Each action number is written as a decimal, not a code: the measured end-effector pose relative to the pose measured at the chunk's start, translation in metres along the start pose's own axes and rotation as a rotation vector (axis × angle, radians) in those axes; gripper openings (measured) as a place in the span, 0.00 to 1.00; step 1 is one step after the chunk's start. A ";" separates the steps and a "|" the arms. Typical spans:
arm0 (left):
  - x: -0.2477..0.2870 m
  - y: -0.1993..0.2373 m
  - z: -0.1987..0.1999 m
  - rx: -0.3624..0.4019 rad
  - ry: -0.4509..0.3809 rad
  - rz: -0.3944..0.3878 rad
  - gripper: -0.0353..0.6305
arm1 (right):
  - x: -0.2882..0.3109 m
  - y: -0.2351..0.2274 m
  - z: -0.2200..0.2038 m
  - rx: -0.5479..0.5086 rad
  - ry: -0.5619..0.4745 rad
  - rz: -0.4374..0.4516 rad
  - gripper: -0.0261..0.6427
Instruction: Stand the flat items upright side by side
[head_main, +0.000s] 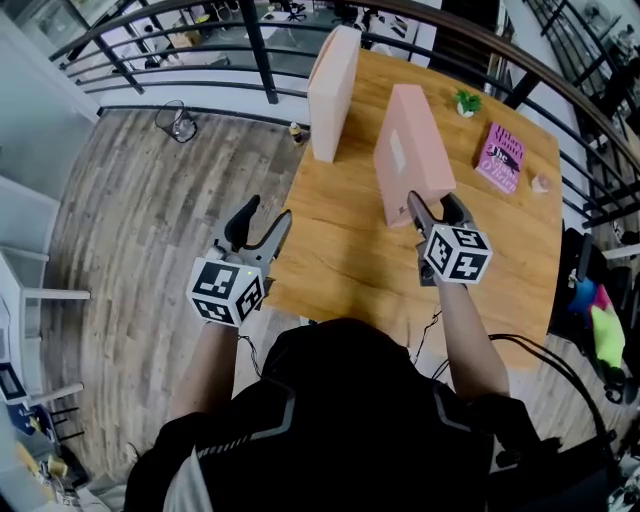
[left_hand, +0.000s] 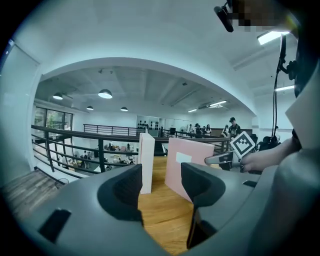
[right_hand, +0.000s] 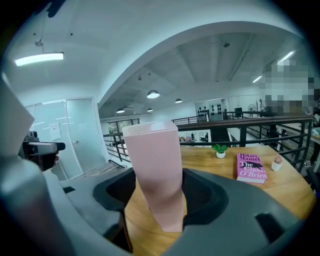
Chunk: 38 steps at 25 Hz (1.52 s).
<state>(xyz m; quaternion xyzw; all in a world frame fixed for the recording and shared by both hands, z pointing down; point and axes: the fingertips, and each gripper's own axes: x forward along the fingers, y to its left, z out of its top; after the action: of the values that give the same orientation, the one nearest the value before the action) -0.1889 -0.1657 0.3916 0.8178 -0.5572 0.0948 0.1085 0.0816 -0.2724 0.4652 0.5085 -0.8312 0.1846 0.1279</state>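
Note:
Two flat pink boxes stand upright on the wooden table (head_main: 340, 255). The far box (head_main: 333, 90) (left_hand: 146, 160) stands near the table's left back corner, with a gap between it and the near box (head_main: 412, 150) (left_hand: 187, 167) (right_hand: 155, 170). My right gripper (head_main: 436, 208) (right_hand: 160, 192) is shut on the near box's front edge, and the box fills the space between the jaws, leaning a little. My left gripper (head_main: 268, 212) (left_hand: 161, 185) hangs open and empty at the table's front left corner, pointing at the boxes.
A pink book (head_main: 500, 158) (right_hand: 251, 167) lies flat at the table's right back. A small potted plant (head_main: 466, 102) (right_hand: 220, 151) and a tiny pale object (head_main: 540, 183) are near it. A dark railing (head_main: 250, 40) runs behind the table, and wooden floor lies to the left.

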 end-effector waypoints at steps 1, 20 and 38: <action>-0.004 0.008 0.002 0.000 -0.007 0.014 0.44 | 0.008 0.005 0.002 0.012 -0.003 0.000 0.48; -0.063 0.103 0.001 0.034 -0.003 0.133 0.44 | 0.136 0.060 0.047 0.173 -0.047 -0.082 0.52; -0.069 0.101 0.002 -0.008 -0.032 0.114 0.43 | 0.159 0.070 0.035 0.128 0.038 -0.048 0.52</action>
<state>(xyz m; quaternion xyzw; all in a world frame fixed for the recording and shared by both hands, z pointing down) -0.3079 -0.1404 0.3783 0.7858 -0.6048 0.0853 0.0971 -0.0530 -0.3856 0.4847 0.5317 -0.8027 0.2441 0.1152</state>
